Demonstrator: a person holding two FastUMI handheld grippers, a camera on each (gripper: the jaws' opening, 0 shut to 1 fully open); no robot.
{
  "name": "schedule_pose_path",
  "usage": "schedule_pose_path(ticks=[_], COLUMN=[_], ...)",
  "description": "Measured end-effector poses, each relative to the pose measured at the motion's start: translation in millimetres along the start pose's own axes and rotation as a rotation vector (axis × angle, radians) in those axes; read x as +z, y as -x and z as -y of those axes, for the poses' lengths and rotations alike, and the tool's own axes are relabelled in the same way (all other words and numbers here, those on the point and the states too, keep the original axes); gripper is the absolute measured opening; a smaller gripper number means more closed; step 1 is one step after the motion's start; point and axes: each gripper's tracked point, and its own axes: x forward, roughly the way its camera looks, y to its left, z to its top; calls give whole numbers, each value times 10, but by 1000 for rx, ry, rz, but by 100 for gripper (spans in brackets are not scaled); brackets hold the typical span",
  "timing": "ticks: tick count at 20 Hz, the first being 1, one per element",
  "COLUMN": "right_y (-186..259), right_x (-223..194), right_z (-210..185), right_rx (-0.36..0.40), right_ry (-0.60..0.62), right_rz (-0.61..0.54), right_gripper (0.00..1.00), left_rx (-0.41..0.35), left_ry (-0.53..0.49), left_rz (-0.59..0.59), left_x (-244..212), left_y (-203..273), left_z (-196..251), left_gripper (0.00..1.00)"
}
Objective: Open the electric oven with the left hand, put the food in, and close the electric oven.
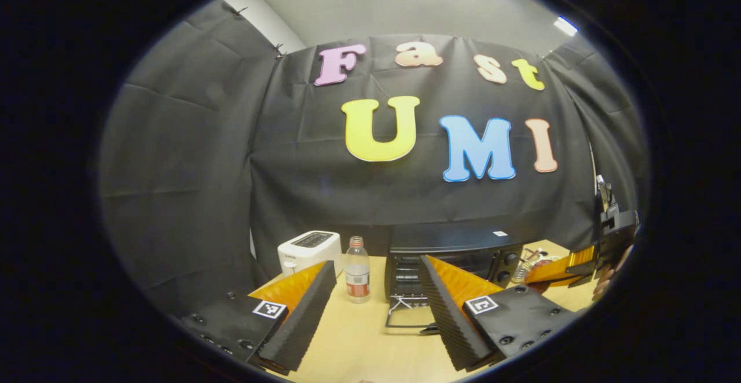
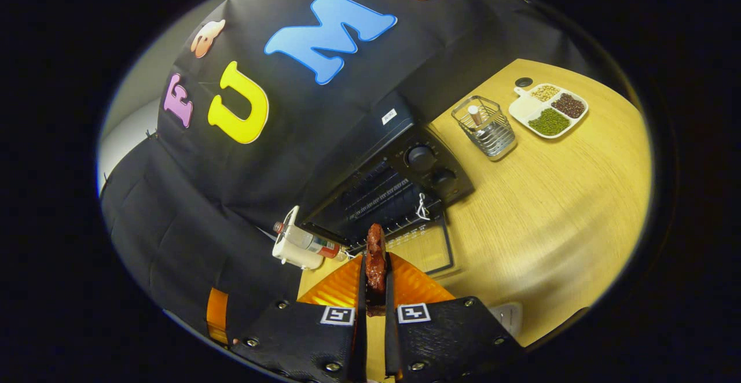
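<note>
Left claw (image 1: 376, 305) is spread wide, nothing between its fingers, hanging above the pale wooden surface (image 1: 359, 342) in front of the black electric oven (image 1: 454, 250). Oven door (image 1: 408, 313) is dropped open and lies flat toward the viewer, wire rack visible inside; two round knobs sit on the oven's right panel. Just left of the oven stands a clear plastic bottle with a red label (image 1: 357, 270), and left of that a white two-slot toaster (image 1: 308, 251), both near the back wall. In the left gripper view, the right claw (image 1: 558, 270) shows at the far right edge, held by a hand, with something reddish-brown between its fingers, beside the oven's right side. In the right gripper view, the right claw (image 2: 375, 293) is clamped on a reddish-brown piece of meat-like food (image 2: 375, 261), both fingers pressing its sides, the piece sticking out forward past the fingertips. Food is held in the air above the surface, close to the open oven (image 2: 393, 180) and roughly in line with its door (image 2: 431, 247), not inside the cavity. Bottle (image 2: 307, 241) and toaster (image 2: 289, 250) appear left of the oven here. Right of the oven sits a wire mesh basket (image 2: 486, 125) with a small item in it, and beyond that a white divided tray (image 2: 549, 111) carrying green, dark and pale beans or grains, well apart from the oven.
</note>
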Motion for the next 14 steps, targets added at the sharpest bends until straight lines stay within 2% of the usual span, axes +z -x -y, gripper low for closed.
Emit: schedule_pose_path(ticks=[1, 2, 6, 10, 11, 12, 13, 14], right_y=[-79, -180, -571, -940, -1027, -1090, -1185, -1269], right_x=[26, 40, 162, 223, 214, 199, 190, 182], right_z=[-45, -87, -205, -280, -320, -375, -409, -429], right_rx=[8, 16, 27, 23, 30, 36, 40, 44], right_ry=[-7, -13, -39, -45, -53, -62, -69, -74], right_rz=[6, 11, 50, 97, 102, 106, 111, 120], right_gripper=[13, 13, 13, 13, 13, 12, 12, 12], left_rx=[9, 15, 44, 77, 85, 93, 99, 104], left_ry=[-5, -10, -32, -36, -42, -49, -55, -61], left_rz=[-1, -4, -12, -31, -32, -33, -34, -37], left_x=[3, 1, 0, -35, -42, -35, -16, -25], left_y=[-28, -55, -108, -136, -140, -137, -127, -122], left_z=[-67, -129, -366, -581, -617, -664, -701, -739], left_gripper=[100, 91, 100, 100, 91, 97, 91, 91])
